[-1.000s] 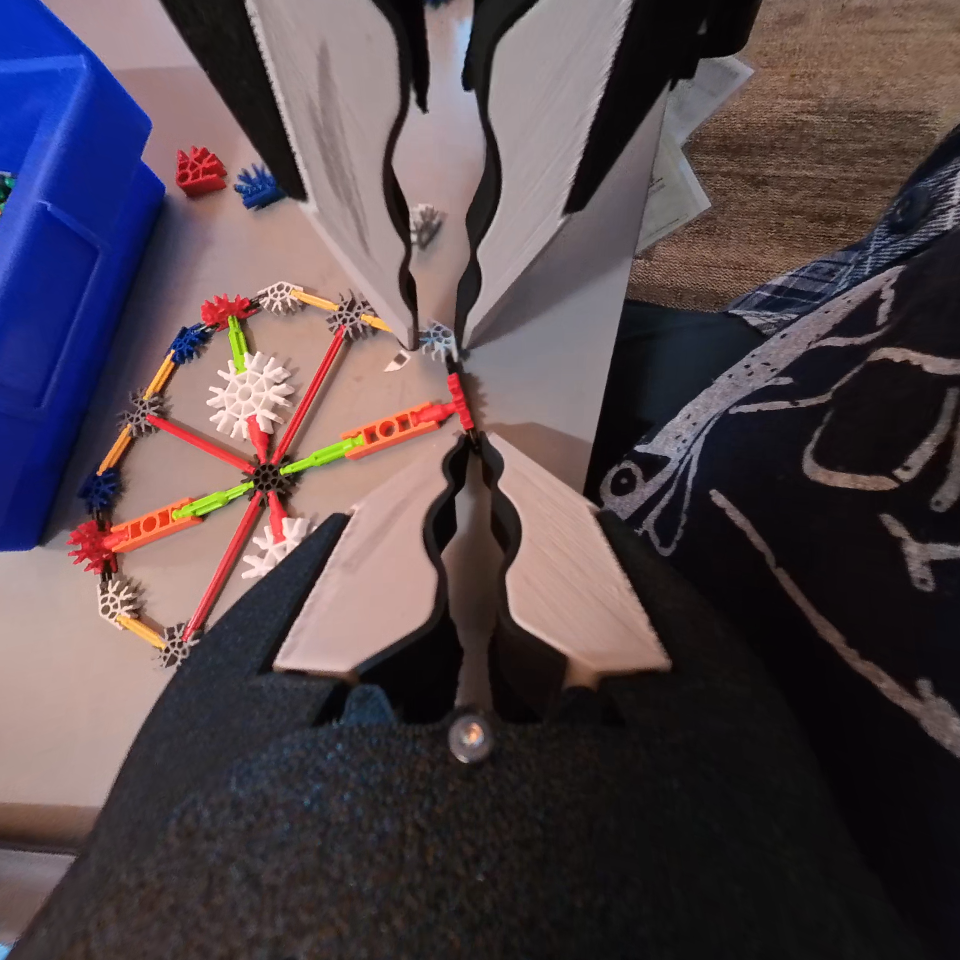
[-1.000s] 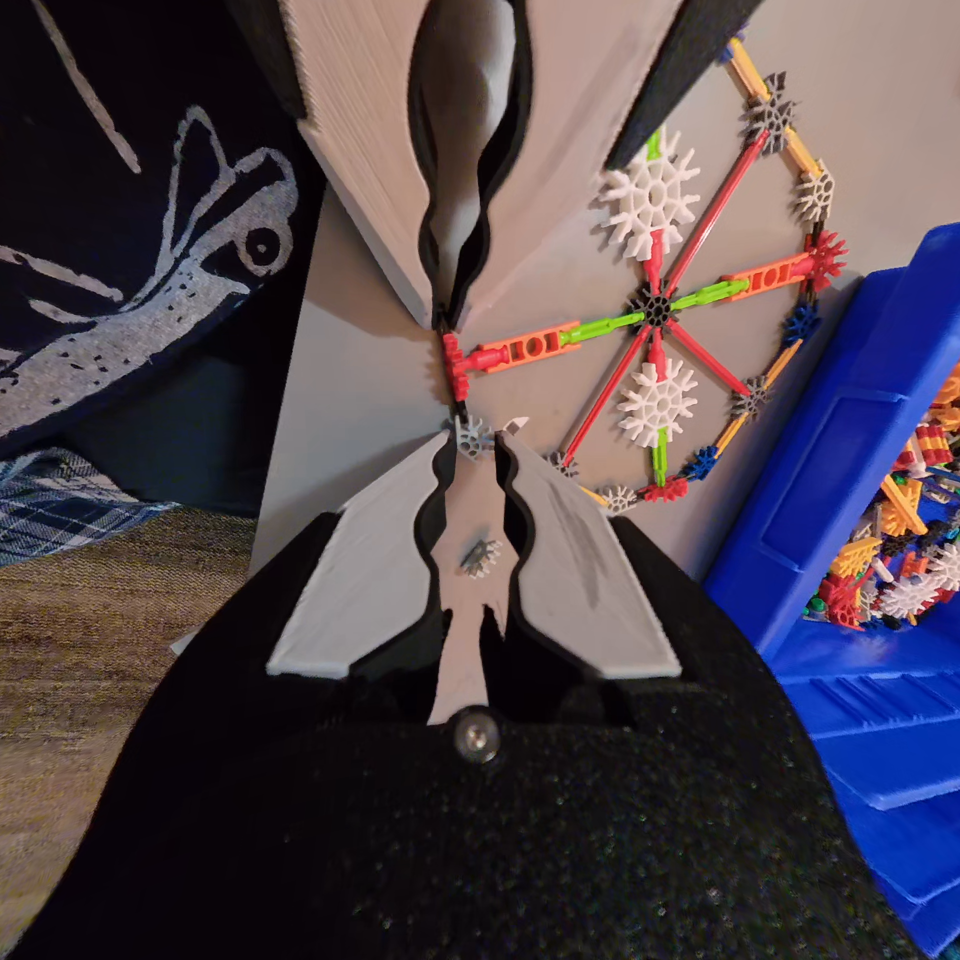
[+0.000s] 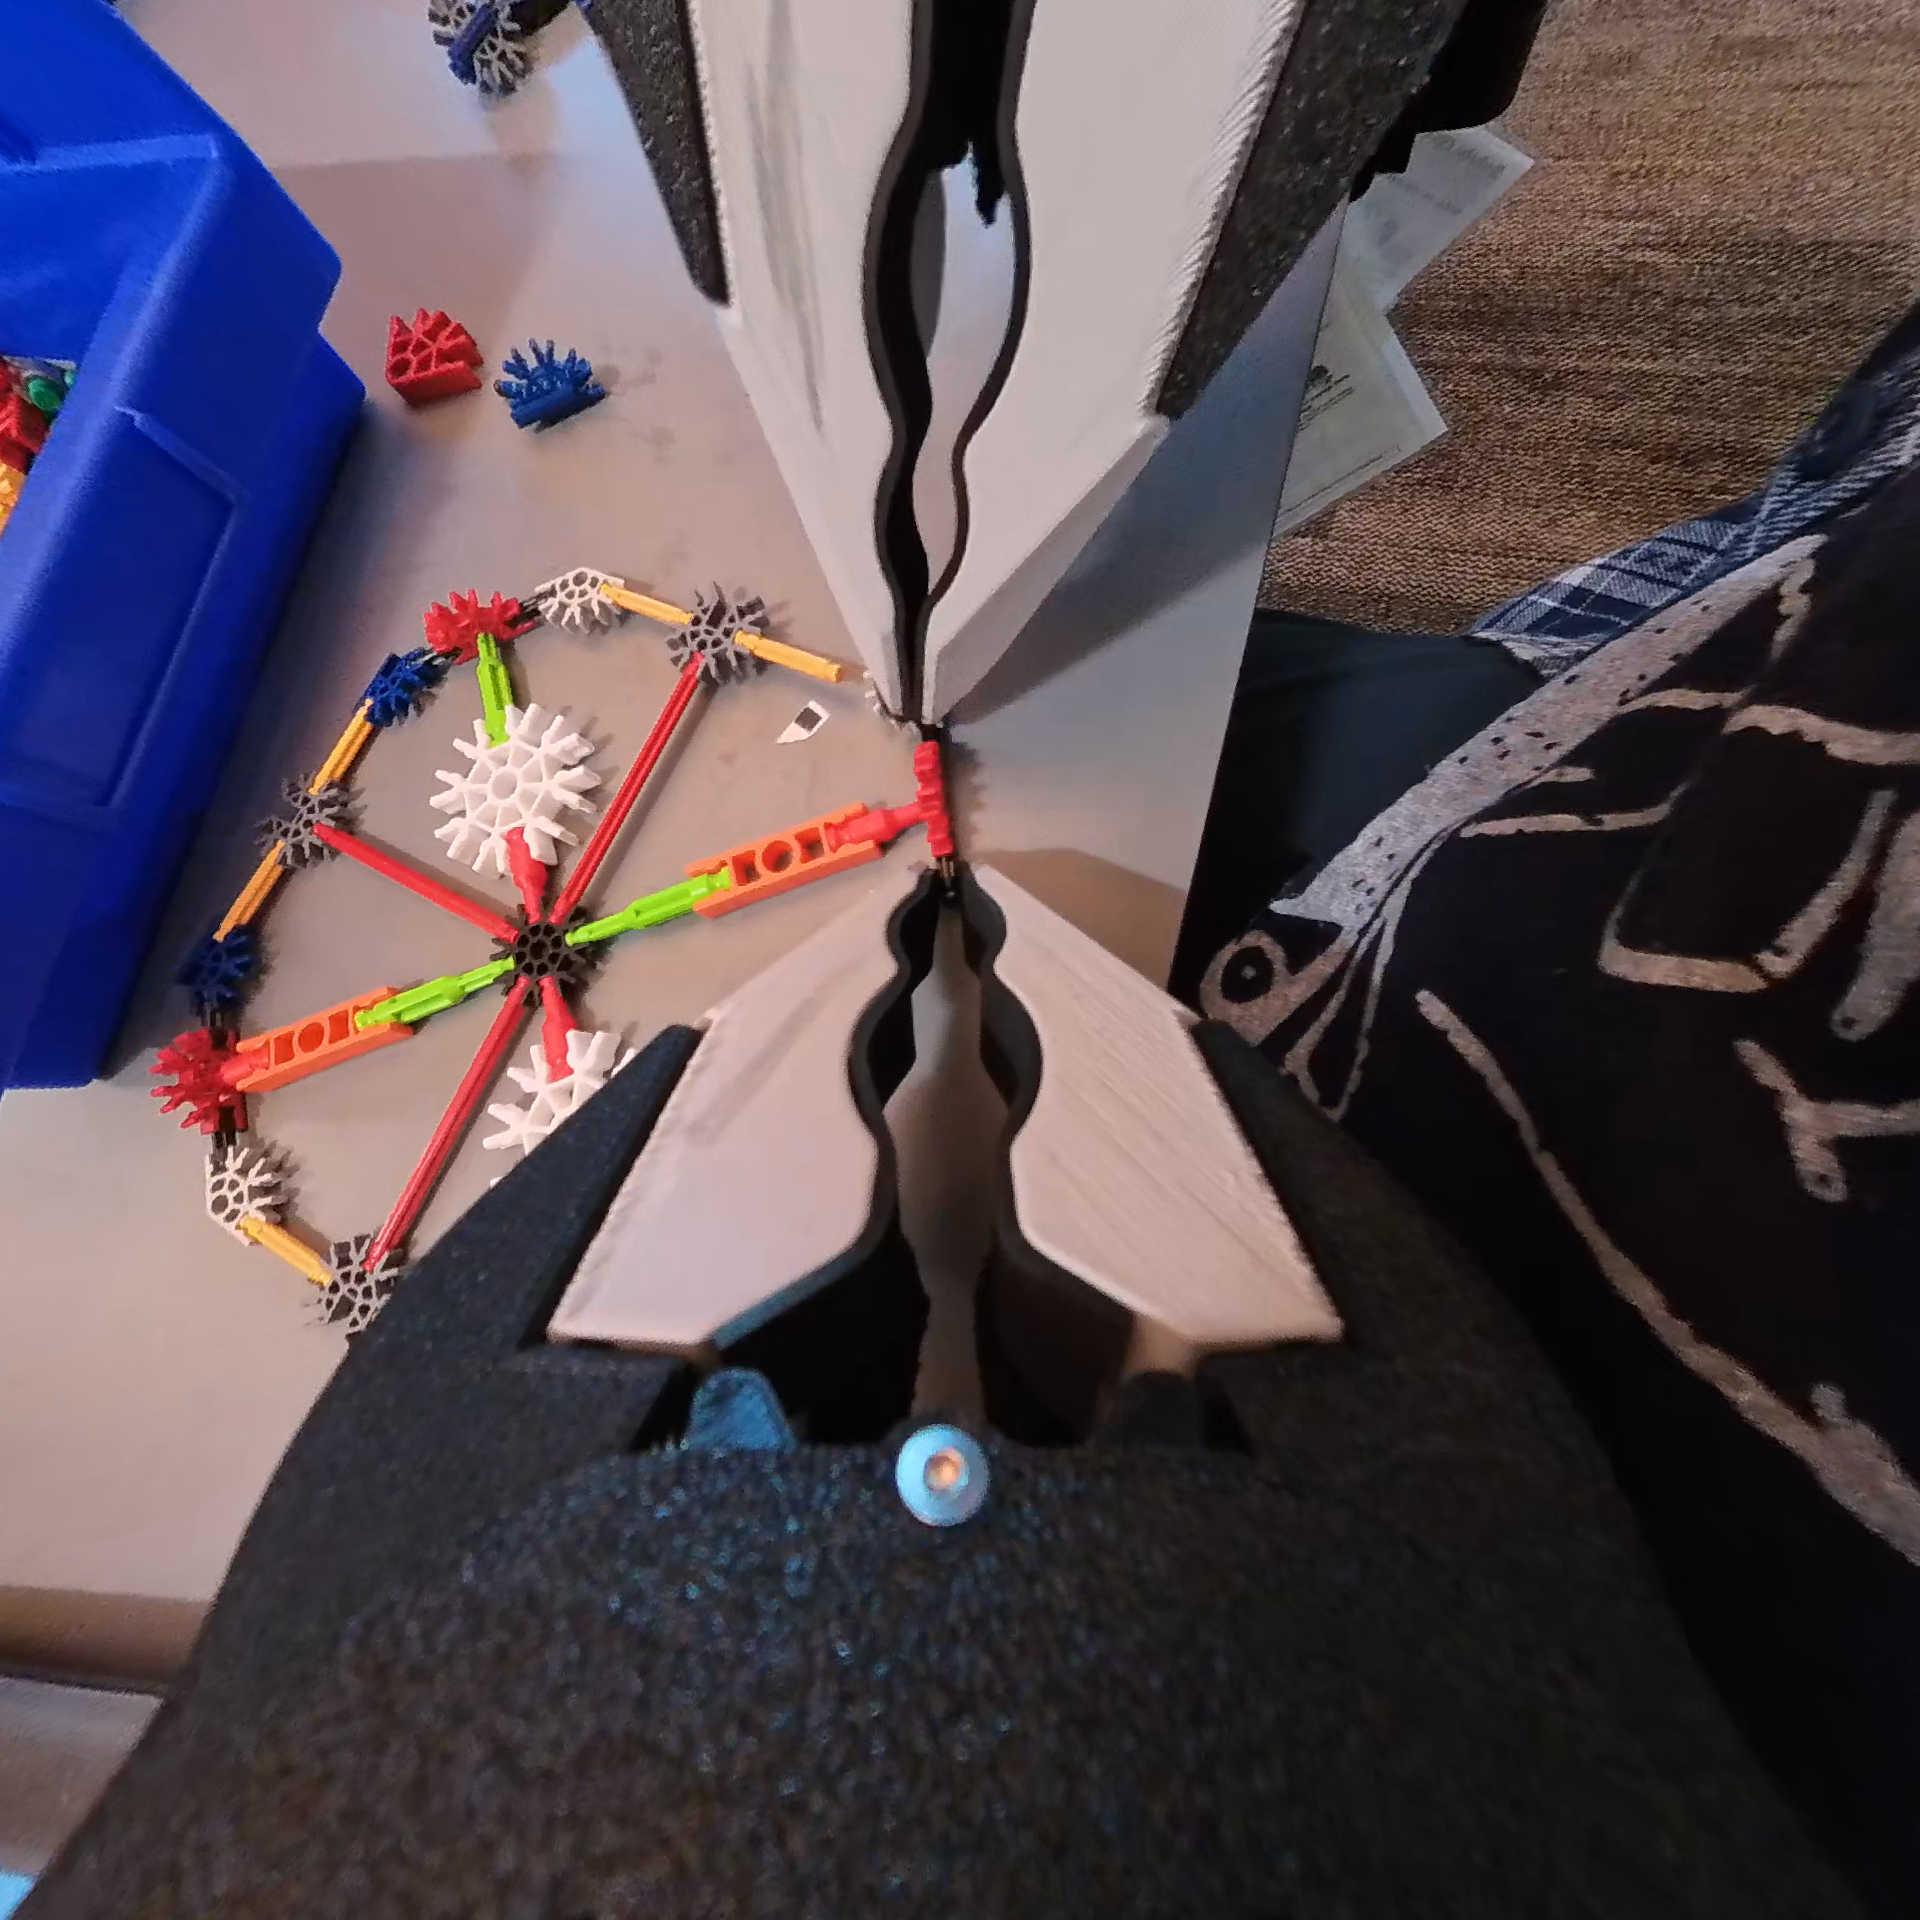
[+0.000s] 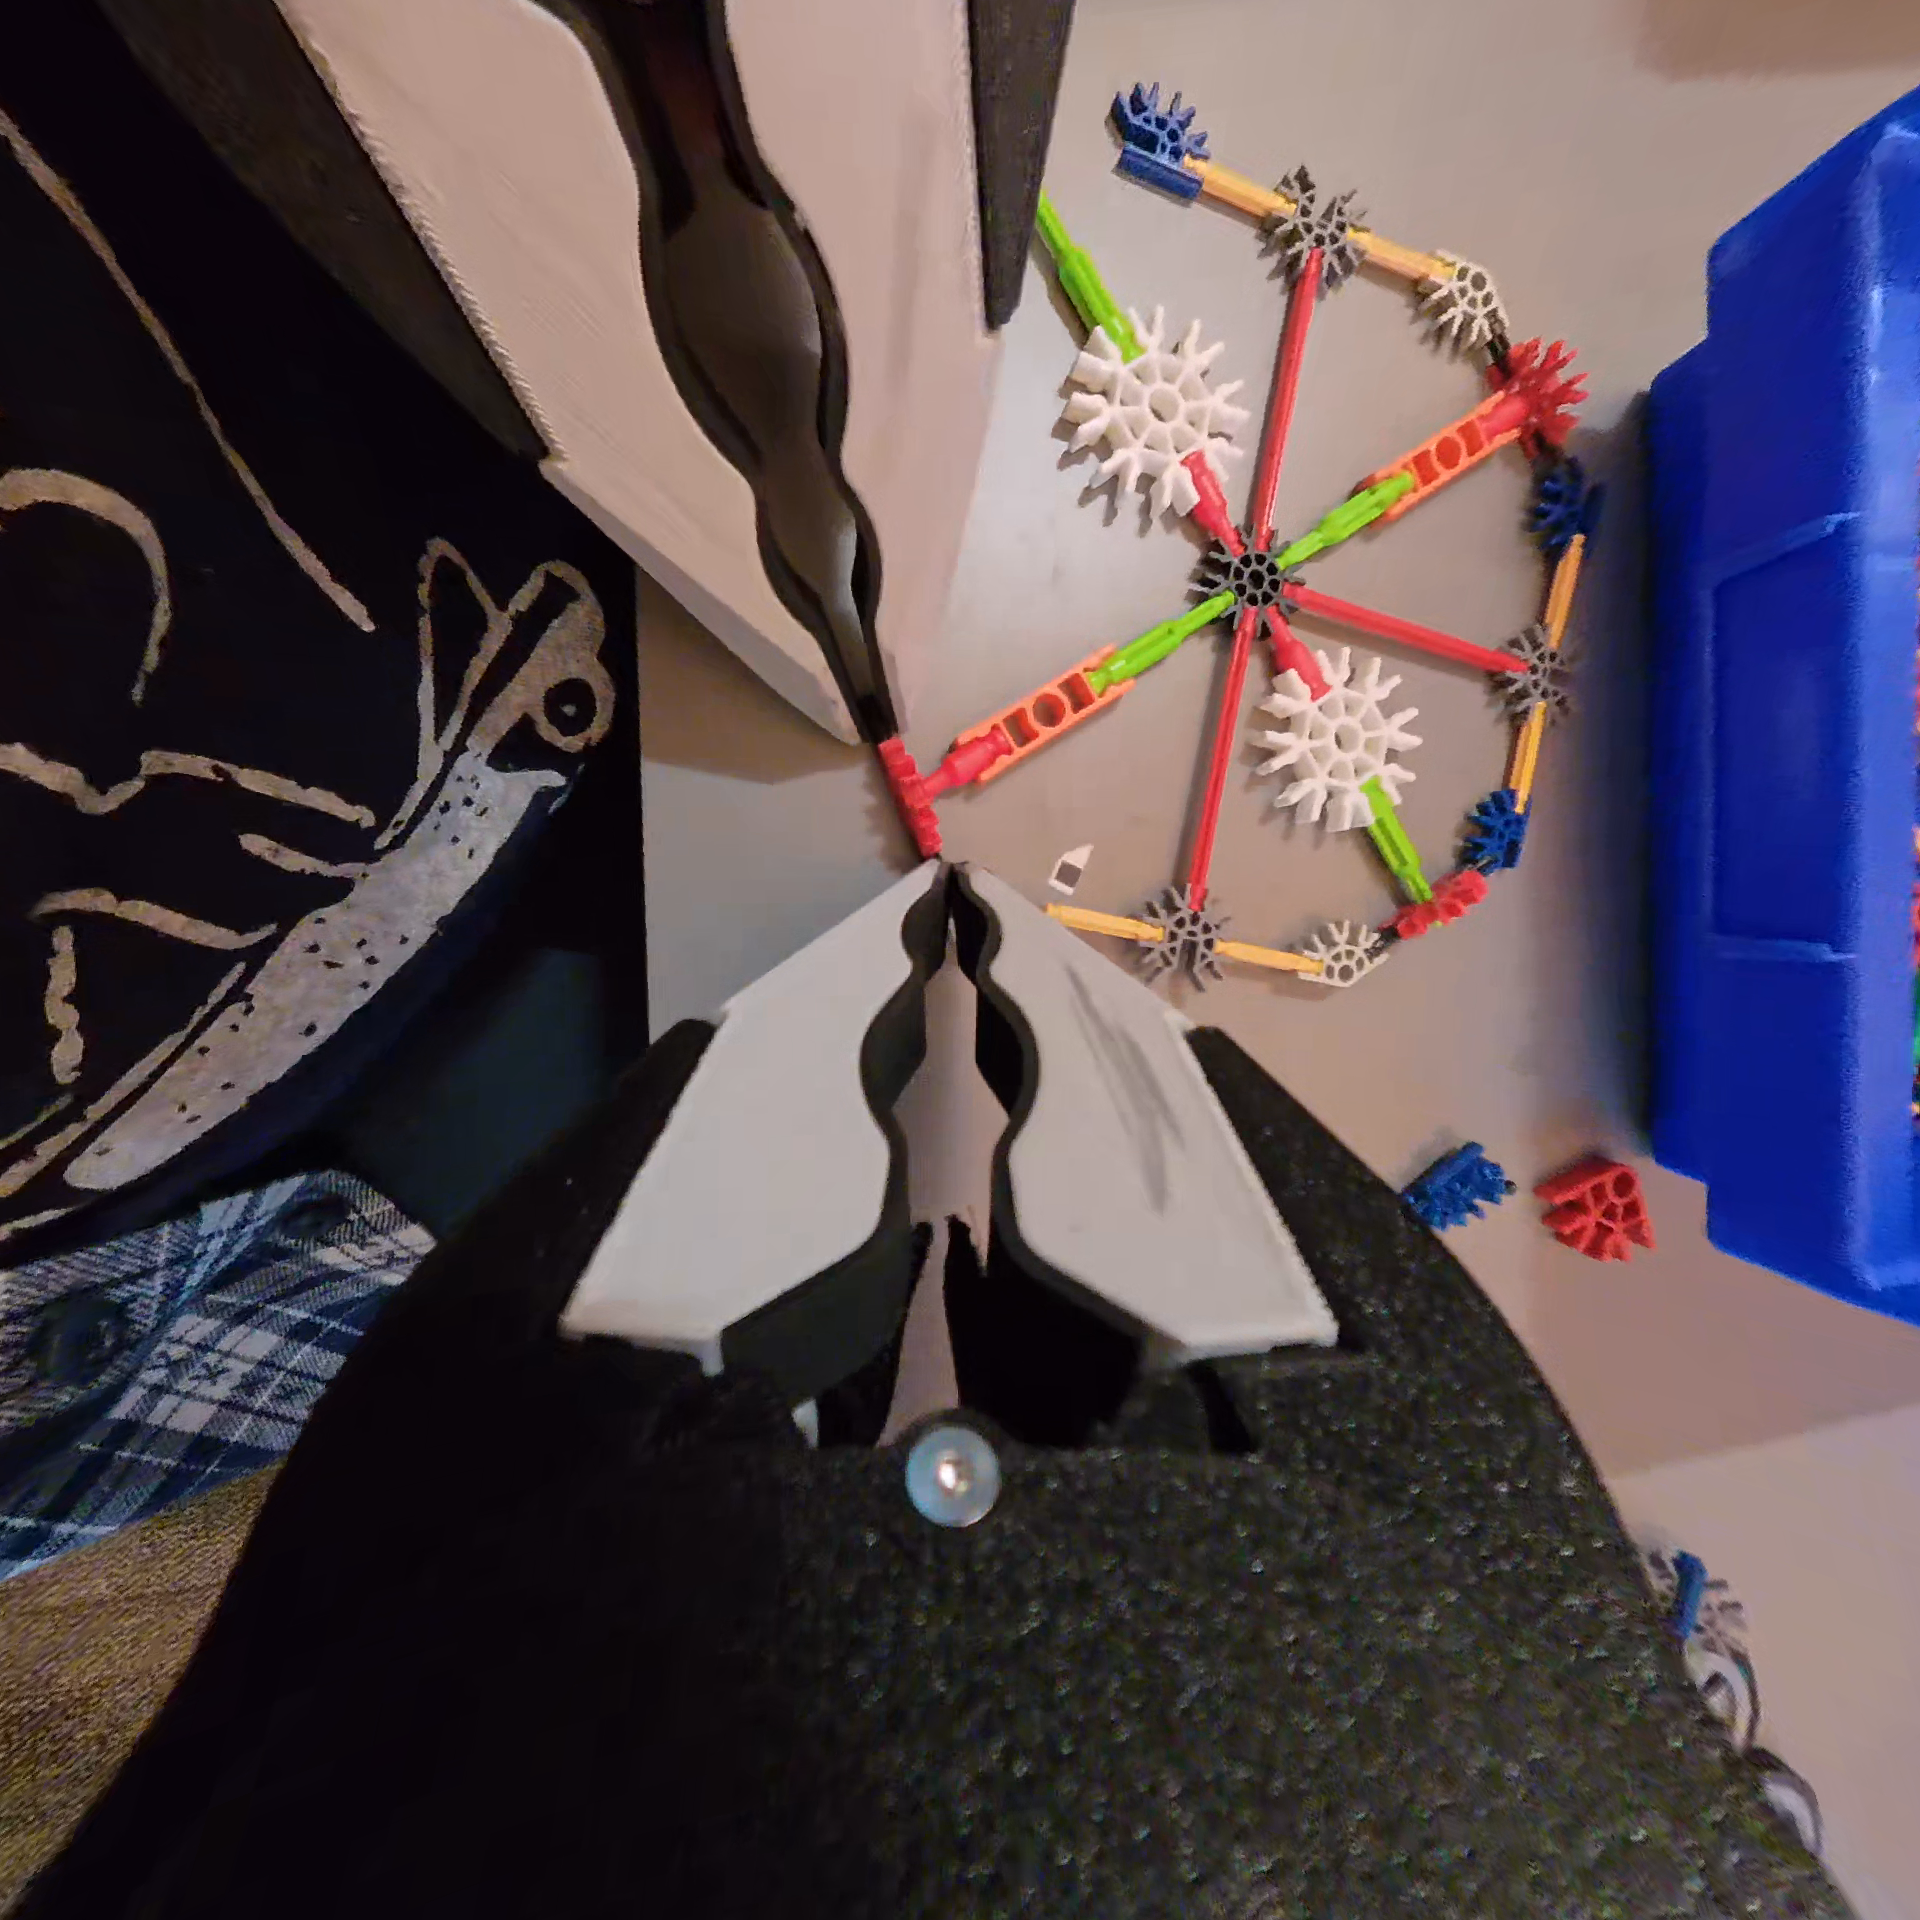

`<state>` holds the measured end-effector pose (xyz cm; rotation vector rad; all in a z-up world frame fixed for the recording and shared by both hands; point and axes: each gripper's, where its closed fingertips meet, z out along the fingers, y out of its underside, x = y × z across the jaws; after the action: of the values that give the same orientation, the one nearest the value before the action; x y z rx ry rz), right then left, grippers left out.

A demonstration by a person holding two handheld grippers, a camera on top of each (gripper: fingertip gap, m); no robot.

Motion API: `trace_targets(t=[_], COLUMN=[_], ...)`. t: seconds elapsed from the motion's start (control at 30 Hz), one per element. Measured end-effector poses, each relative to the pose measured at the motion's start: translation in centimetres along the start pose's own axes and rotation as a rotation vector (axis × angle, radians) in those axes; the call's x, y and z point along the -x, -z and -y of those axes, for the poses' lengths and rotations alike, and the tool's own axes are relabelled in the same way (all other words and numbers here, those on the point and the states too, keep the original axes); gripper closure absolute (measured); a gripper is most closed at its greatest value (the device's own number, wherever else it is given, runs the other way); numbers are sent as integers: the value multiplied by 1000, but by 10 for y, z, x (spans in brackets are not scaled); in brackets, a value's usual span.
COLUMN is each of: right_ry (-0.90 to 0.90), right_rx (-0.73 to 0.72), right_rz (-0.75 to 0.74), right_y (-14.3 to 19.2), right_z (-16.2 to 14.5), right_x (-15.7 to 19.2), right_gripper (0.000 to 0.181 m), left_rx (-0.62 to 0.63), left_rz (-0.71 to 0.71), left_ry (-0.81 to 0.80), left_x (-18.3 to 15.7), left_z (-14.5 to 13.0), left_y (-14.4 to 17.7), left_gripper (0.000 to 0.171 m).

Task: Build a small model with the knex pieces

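A flat rod-and-connector wheel (image 3: 542, 948) lies on the grey table (image 3: 520, 260). An orange and green spoke ends in a red connector (image 3: 935, 795) near the table's right edge. My left gripper (image 3: 948, 878) is shut on a short black rod at that connector's near end. My right gripper (image 3: 916, 715) comes in from the opposite side, shut, with its tips against the connector's far end and only a sliver of a grey connector showing. In the right wrist view my right gripper (image 4: 948, 868) and left gripper (image 4: 878, 732) pinch the red connector (image 4: 909, 795) from both ends.
A blue bin (image 3: 125, 520) of loose parts stands left of the wheel. A loose red connector (image 3: 431, 358) and a blue connector (image 3: 549, 384) lie behind it. A person's dark printed shirt (image 3: 1558, 935) is beyond the table edge, with papers (image 3: 1371, 343) on carpet. The grippers are tip to tip, or close to it. Left tips and right tips are each some 8 centimeters from the flat rod-and-connector wheel (image 3: 542, 948). Seen from the right wrist view (image 4: 1238, 608) as well.
My right gripper has shut its jaws and pressed in against the red connector's end. The grey connector, plainly visible at its tips before, is now almost hidden. My left gripper keeps its hold.
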<state>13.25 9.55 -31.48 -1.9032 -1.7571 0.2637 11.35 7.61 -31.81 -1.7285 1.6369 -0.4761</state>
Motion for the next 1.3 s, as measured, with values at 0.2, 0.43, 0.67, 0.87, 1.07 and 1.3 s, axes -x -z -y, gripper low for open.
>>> trace_targets(t=[0.2,0.43,0.67,0.87,1.07,1.3], right_ry=[-26,-67,-6,-7,-70,-164], right_rx=[-25,-64,-10,-9,-58,-114], right_rz=[10,8,-27,-72,-65,-51], right_y=[0,-2,-2,-2,-1,7], right_z=[-1,-2,-5,-5,-4,-9], right_x=[2,3,6,6,5,-1], right_gripper=[181,181,181,181,181,181], left_rx=[0,0,-2,-4,-5,-3], left_rz=[2,4,18,25,25,29], left_ry=[1,-1,-11,-21,-20,-12], left_x=[0,0,2,2,2,4], left_z=[0,1,-3,-3,-2,-2], left_y=[0,-1,-2,-2,-2,-3], left_gripper=[169,169,169,169,169,169])
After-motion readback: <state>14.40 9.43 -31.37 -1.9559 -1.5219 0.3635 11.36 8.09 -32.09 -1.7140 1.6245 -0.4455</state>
